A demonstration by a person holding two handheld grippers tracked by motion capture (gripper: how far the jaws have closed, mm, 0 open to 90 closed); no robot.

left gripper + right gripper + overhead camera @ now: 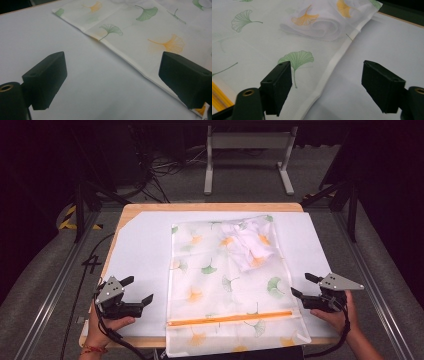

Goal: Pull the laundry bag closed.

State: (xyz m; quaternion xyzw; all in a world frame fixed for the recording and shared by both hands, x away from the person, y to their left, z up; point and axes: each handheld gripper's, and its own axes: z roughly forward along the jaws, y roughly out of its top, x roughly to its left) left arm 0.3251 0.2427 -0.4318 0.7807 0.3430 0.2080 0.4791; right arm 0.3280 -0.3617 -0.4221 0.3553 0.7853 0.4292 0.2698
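A white mesh bag [225,285] printed with green and orange ginkgo leaves lies flat in the middle of the table, its orange zipper [230,318] running across near the front edge. A folded white garment [250,247] bulges inside its far right corner. My left gripper [140,289] rests open on the white sheet just left of the bag's edge [150,32], nothing between its jaws [112,75]. My right gripper [300,284] is open at the bag's right hem [262,45]; its jaws straddle the hem [327,75] without pressing it. The garment [322,27] lies ahead of them.
A white sheet [140,245] covers the wooden table [200,207]. The bag's front end hangs slightly over the near edge. Behind the table stand a grey metal frame [247,140] and floor cables [165,167]. Rails run along both sides.
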